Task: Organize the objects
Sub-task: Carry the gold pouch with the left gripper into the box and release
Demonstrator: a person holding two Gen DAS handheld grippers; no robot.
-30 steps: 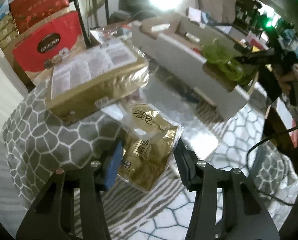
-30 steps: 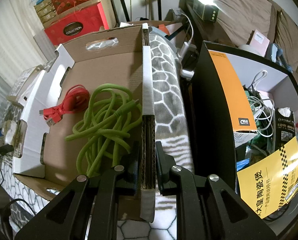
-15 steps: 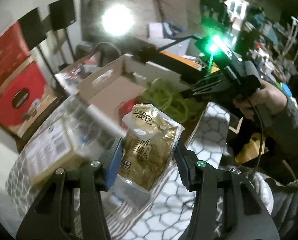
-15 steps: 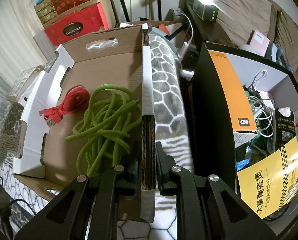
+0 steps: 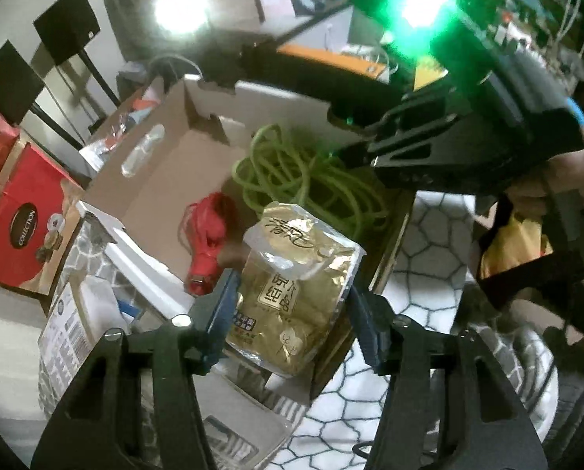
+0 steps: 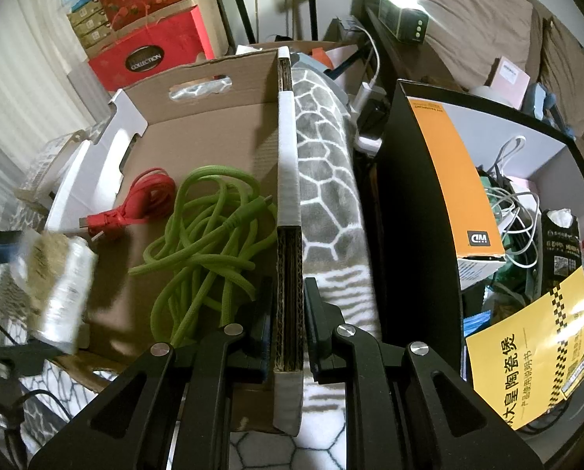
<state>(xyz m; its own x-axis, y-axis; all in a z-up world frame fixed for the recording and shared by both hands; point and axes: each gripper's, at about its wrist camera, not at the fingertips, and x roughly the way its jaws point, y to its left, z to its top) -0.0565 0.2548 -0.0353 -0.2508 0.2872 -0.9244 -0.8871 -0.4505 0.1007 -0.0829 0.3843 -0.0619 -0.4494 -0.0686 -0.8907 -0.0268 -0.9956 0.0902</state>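
Note:
My left gripper [image 5: 290, 309] is shut on a gold tissue pack [image 5: 292, 293] and holds it over the near edge of an open cardboard box [image 5: 166, 180]. The pack also shows blurred at the left of the right wrist view [image 6: 56, 286]. A green cable [image 6: 209, 235] and a red cable [image 6: 135, 205] lie inside the box [image 6: 197, 125]. My right gripper [image 6: 288, 313] is shut on the box's right wall [image 6: 288, 203]. It appears in the left wrist view [image 5: 468, 133] with a green light.
A grey-and-white patterned blanket [image 6: 323, 164] lies under the box. A black bin [image 6: 421, 211] of cables and boxes stands right of it. Red gift boxes [image 6: 147, 55] stand behind. A gold carton [image 5: 76, 313] lies left of the box.
My left gripper has carried the tissue pack to the right, from beside the gold carton to over the cardboard box. The right gripper has not moved.

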